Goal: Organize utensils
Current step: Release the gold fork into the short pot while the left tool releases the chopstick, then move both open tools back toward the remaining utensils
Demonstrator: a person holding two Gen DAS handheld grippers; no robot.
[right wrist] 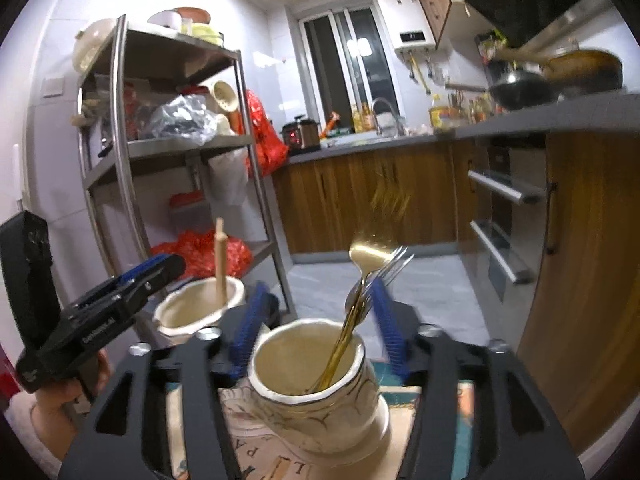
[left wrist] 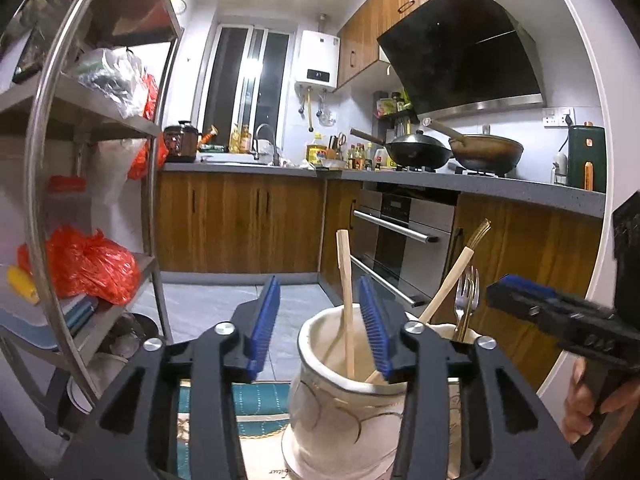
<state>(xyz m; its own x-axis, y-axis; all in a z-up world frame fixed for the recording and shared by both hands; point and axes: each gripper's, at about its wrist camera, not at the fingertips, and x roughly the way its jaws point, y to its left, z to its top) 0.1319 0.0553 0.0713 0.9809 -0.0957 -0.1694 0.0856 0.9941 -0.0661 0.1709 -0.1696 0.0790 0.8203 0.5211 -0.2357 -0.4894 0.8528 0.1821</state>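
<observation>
Cream ceramic, traced with thin gold lines, made up both holders on the patterned mat. The left gripper (left wrist: pixel 320 320) stood released, its blue pads apart and gripping nothing; its right pad hung over the near holder (left wrist: pixel 340 392), which held a wooden spatula (left wrist: pixel 346 300) and a wooden-handled brush (left wrist: pixel 452 280) leaning right. The right gripper (right wrist: pixel 316 328) was likewise released, its pads wide on either side of the other holder (right wrist: pixel 312 384) without touching it. In that holder stood gold-handled forks (right wrist: pixel 384 276) and a gold spoon (right wrist: pixel 366 256), tilted to the right. Farther left stood a steel rack (right wrist: pixel 168 148) with red bags. At the far right, two woks (left wrist: pixel 452 150) sat on the stove, on a grey counter.
</observation>
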